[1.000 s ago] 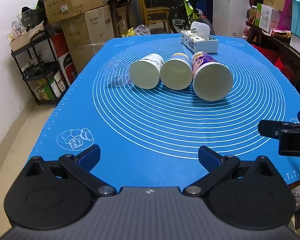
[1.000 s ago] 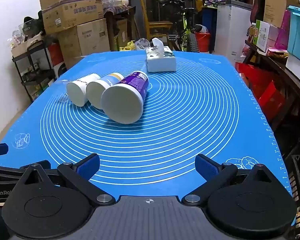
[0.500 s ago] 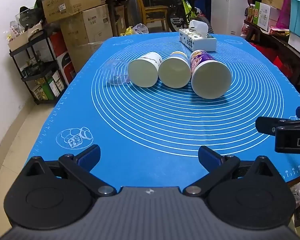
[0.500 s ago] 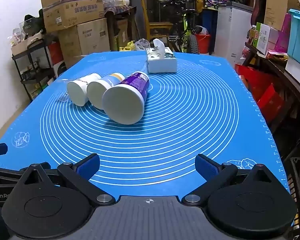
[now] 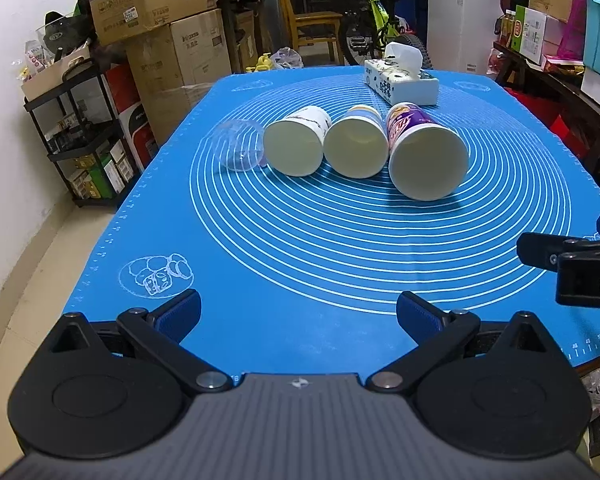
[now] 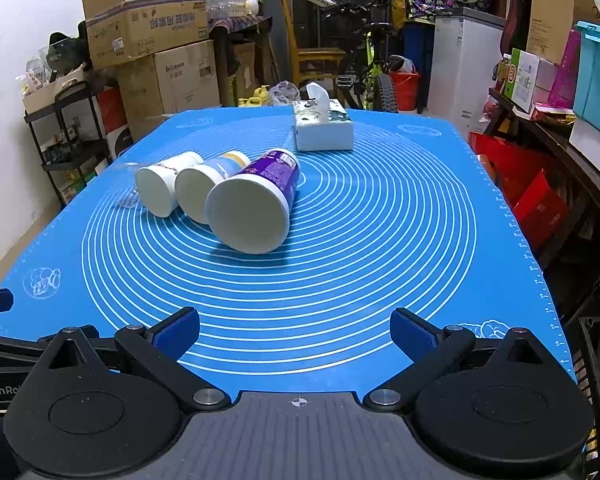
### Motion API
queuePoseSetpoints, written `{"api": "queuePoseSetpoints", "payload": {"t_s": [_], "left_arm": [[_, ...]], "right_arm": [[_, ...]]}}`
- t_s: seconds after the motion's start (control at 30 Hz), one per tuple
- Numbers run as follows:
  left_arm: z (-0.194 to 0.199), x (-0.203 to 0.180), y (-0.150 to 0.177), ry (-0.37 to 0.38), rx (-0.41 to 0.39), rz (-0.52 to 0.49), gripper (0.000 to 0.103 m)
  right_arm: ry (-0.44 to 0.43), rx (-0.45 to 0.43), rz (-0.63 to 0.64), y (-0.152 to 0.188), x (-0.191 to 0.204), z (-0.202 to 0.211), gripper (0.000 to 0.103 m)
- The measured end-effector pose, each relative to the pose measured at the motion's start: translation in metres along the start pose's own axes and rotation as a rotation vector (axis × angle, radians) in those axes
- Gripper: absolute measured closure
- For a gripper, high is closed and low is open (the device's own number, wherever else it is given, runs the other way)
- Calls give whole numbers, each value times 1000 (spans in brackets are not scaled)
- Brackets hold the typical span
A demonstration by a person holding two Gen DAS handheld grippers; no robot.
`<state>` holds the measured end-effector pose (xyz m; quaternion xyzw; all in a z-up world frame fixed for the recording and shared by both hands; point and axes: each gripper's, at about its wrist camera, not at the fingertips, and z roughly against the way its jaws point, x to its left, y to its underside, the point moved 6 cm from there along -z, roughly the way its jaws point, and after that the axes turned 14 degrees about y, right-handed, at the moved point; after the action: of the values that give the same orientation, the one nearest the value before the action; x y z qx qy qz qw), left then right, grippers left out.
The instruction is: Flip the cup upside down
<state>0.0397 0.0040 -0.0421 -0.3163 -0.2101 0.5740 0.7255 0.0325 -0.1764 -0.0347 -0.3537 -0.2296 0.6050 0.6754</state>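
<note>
Several cups lie on their sides in a row on the blue mat (image 5: 300, 280), mouths toward me: a clear plastic cup (image 5: 238, 144), a white paper cup (image 5: 296, 146), a white-and-blue cup (image 5: 356, 146) and a larger purple cup (image 5: 426, 160). In the right wrist view the purple cup (image 6: 256, 202) is nearest, then the white-and-blue cup (image 6: 202, 190) and the white cup (image 6: 160, 186). My left gripper (image 5: 298, 316) is open and empty, near the mat's front edge. My right gripper (image 6: 294, 330) is open and empty, also at the front edge.
A tissue box (image 5: 400, 80) stands at the far end of the mat, also in the right wrist view (image 6: 324, 128). Cardboard boxes (image 5: 156, 12) and a black shelf (image 5: 76, 136) stand left of the table. Red boxes and a shelf (image 6: 540, 184) stand to the right.
Both grippers have drifted slightly, so the cups sit a little higher in view. Nothing on the mat has moved.
</note>
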Motion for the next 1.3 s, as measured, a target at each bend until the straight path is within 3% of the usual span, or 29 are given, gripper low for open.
{"api": "queuePoseSetpoints", "payload": {"t_s": [1.3], "left_arm": [[0, 6, 3, -19, 10, 6, 0]], "right_arm": [[12, -3, 1, 1, -1, 5, 2]]}}
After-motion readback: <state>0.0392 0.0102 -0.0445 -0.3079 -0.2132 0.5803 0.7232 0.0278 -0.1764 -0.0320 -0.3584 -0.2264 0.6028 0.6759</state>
